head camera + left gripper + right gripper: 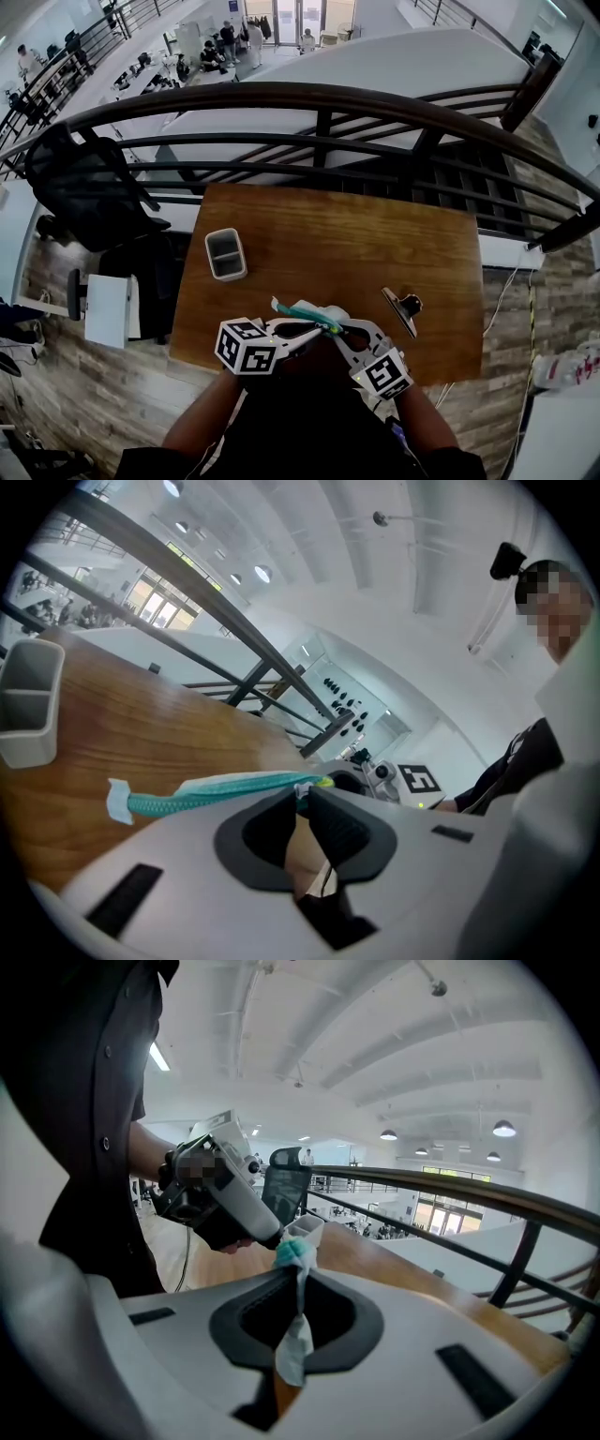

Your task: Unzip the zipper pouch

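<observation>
One white teal-zippered pouch (307, 313): left gripper (305, 794) pinches its zipper; right gripper (298, 1274) clamps its cloth. One grey plastic tray (226, 254); one black clip (403, 307).

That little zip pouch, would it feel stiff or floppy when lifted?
Probably floppy: the pouch fabric droops limp through the right claw. Likely light, since tip pinches from it and the left claw seem enough to hold it up.

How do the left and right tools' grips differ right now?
The left tool nips the small zipper pull at its tips; the right tool clamps white pouch fabric that hangs down between its jaws. The teal zipper runs sideways from the left tool; at the right tool only its bunched end shows. Both are shut on one zipper pouch.
</observation>
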Available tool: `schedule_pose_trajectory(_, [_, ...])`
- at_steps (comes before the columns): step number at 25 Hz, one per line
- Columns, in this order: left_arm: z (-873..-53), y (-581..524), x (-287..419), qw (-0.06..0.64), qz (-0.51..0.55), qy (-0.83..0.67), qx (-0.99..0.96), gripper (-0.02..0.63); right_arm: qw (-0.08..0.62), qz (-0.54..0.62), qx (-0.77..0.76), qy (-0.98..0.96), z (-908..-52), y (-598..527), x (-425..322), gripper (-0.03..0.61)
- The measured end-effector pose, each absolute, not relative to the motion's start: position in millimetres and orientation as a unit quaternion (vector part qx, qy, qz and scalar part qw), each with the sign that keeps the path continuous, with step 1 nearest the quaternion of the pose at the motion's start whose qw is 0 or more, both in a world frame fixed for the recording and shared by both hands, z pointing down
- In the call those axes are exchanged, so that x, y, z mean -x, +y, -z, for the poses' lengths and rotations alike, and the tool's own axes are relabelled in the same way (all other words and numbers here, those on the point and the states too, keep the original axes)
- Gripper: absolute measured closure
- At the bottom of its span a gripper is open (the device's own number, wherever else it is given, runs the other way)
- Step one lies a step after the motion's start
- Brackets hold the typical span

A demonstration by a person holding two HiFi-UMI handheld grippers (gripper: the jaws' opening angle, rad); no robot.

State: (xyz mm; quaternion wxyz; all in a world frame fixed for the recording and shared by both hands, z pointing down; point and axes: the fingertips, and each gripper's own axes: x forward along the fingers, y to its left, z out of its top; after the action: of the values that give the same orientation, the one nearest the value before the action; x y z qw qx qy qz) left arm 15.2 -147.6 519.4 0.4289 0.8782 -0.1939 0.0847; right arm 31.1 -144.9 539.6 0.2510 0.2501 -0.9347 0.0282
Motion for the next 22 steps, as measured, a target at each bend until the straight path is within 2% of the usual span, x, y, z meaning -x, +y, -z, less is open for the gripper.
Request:
schedule_pose_trajectory(8, [-515.6, -150.1, -25.8, 0.426, -0.092, -0.166, -0.885, 0.566, 0.253, -0.029, -0.257, -0.932, -543.3, -146.8, -38.1, 0.577])
schedule_pose_trajectory(13, [-514.9, -151.6, -32.9, 0.43, -0.102, -0.166, -0.882, 0.594, 0.26, -0.032, -0.262, -0.929, -544.7, -148.2, -44.4, 0.574])
schedule_pose_trajectory(22, [-517.7, -158.6, -46.2, 0.439, -0.104, -0.168, -0.876, 0.6, 0.273, -0.025, -0.274, -0.922, -540.5, -147.0, -60.4, 0.465])
